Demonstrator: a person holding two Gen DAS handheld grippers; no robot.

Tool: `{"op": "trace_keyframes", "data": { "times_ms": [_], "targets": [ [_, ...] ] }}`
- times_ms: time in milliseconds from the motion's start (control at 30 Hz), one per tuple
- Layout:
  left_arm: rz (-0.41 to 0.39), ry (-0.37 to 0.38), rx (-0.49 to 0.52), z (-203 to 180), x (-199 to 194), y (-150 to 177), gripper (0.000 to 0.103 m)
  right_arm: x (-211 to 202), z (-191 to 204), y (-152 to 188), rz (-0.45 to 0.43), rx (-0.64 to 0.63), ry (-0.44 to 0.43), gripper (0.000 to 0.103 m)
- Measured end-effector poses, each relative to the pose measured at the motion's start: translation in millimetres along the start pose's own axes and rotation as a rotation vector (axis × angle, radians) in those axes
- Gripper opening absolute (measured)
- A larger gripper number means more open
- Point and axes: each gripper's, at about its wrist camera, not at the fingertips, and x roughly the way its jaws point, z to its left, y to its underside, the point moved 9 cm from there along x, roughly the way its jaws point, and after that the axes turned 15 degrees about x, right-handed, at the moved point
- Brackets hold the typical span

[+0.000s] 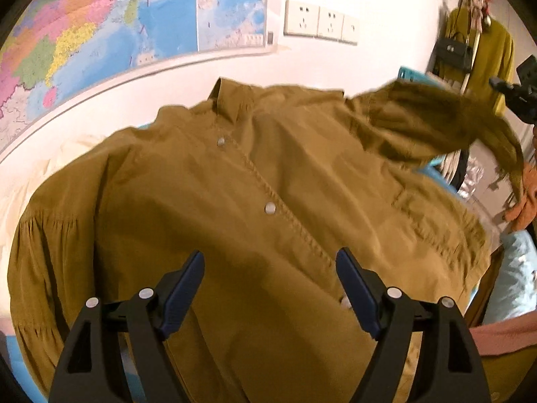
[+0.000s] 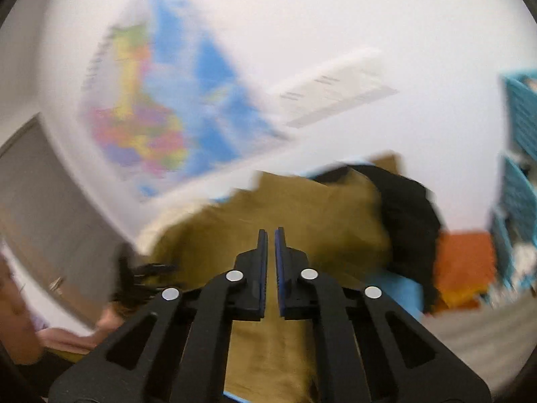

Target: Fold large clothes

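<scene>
A mustard-brown button shirt (image 1: 235, 184) lies front up and spread out, its collar (image 1: 231, 97) toward the wall. My left gripper (image 1: 268, 258) hovers open over the lower button line with nothing between its pads. The shirt's right sleeve (image 1: 436, 124) is up in the air and blurred, beside the right gripper's body (image 1: 518, 94); whether they touch I cannot tell. In the blurred right wrist view my right gripper (image 2: 271, 233) is shut above the shirt (image 2: 302, 201), and no cloth shows between its jaws.
A coloured map (image 1: 100, 27) and wall sockets (image 1: 319, 20) are behind the shirt. A yellow-green garment and a black handbag (image 1: 453, 50) hang at the right. Orange cloth (image 2: 463, 265), a black garment (image 2: 409, 221) and blue crates (image 2: 520, 117) are on the right. A person's pink sleeve (image 1: 503, 336) is near.
</scene>
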Motion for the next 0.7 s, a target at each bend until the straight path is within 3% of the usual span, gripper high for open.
{"op": "trace_keyframes", "data": {
  "times_ms": [100,167,233,267,300,333,367,467,567,633,667,700],
  "targets": [
    [-0.031,0.006,-0.010,8.3,-3.3,-6.6,0.079,31.4,56.2,8.7,0.076,-0.110,-0.062,0.001],
    [-0.034,0.005,-0.019,13.3,-2.9,-5.9,0.080,57.3,73.2,17.8,0.112,-0.180,-0.021,0.004],
    [-0.028,0.015,-0.025,16.0,-0.6,-0.8,0.080,73.4,62.0,18.0,0.116,-0.182,0.038,0.025],
    [-0.021,0.017,-0.025,17.0,0.6,3.0,0.080,79.8,46.3,17.9,0.103,-0.194,0.127,0.057],
    [-0.015,0.019,-0.027,18.5,2.6,6.0,0.080,84.8,19.7,17.8,0.067,-0.211,0.269,0.075],
    [-0.006,0.026,-0.030,19.9,4.8,10.2,0.080,88.0,-4.3,20.9,0.056,-0.229,0.393,0.075],
    [-0.002,0.032,-0.031,20.2,5.7,13.6,0.080,88.9,-22.6,24.5,0.065,-0.231,0.462,0.073],
    [0.010,0.040,-0.030,22.3,10.2,21.5,0.080,84.7,-107.9,47.3,0.124,-0.072,0.625,0.072],
    [0.009,0.060,-0.039,23.7,14.6,23.2,0.081,70.7,-173.8,81.6,0.185,0.063,0.706,0.070],
    [0.008,0.070,-0.041,22.4,17.9,22.2,0.081,69.9,-185.4,94.7,0.214,0.093,0.681,0.033],
    [0.008,0.074,-0.041,21.6,19.3,21.5,0.081,71.5,-184.9,97.8,0.219,0.138,0.619,0.007],
    [0.009,0.078,-0.040,20.4,21.1,20.3,0.081,68.6,-182.0,95.4,0.214,0.194,0.554,0.007]
  ]
}}
